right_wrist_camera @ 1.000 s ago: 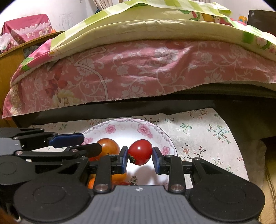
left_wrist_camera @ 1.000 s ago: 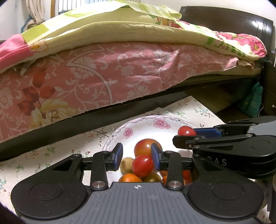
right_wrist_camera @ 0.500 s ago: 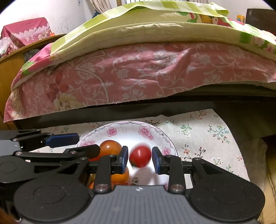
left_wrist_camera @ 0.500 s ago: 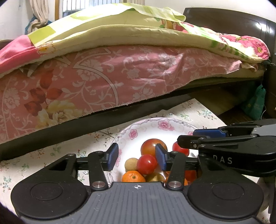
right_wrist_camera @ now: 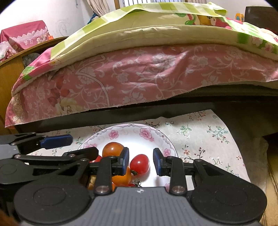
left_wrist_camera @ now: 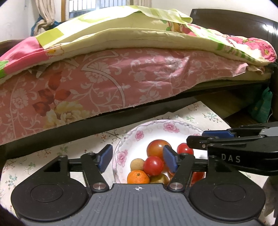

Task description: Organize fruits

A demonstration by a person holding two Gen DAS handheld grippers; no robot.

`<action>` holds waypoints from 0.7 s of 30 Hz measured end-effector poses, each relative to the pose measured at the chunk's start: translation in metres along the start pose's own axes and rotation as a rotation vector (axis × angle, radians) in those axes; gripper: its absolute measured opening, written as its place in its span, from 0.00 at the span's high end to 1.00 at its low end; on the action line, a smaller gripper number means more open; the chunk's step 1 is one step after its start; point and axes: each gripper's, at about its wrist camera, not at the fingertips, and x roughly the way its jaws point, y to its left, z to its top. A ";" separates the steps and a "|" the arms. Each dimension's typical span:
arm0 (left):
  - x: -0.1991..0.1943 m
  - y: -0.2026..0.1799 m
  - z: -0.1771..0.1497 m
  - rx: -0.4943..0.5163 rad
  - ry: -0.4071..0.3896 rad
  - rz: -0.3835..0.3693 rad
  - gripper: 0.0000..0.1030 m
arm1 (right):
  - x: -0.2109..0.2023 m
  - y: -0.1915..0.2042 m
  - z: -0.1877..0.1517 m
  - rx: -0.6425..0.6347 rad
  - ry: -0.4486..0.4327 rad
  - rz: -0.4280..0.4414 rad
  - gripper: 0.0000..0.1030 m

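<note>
Tomato (left_wrist_camera: 153,165) released; left gripper (left_wrist_camera: 137,158) fingers (left_wrist_camera: 104,157) widened.

Warm, fairly dim indoor light fills both views, brightest on the pale quilt (left_wrist_camera: 121,34) up top. A barred window (left_wrist_camera: 83,7) at the top edge shows pale. The white plate (left_wrist_camera: 132,139) gleams softly, small highlights dotting the tomatoes (right_wrist_camera: 139,164). Deep shadow sits under the bed (right_wrist_camera: 121,116). Fisheye bending curves everything near the edges (corners go black); focus is reasonably sharp throughout.
</note>
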 end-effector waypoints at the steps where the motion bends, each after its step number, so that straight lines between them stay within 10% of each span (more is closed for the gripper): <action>1: -0.001 0.000 0.000 -0.001 -0.001 0.006 0.25 | -0.001 -0.001 0.000 0.000 -0.001 -0.003 0.70; 21: -0.026 -0.014 -0.002 -0.006 -0.034 0.106 0.00 | -0.030 -0.003 -0.003 0.020 0.017 -0.067 0.70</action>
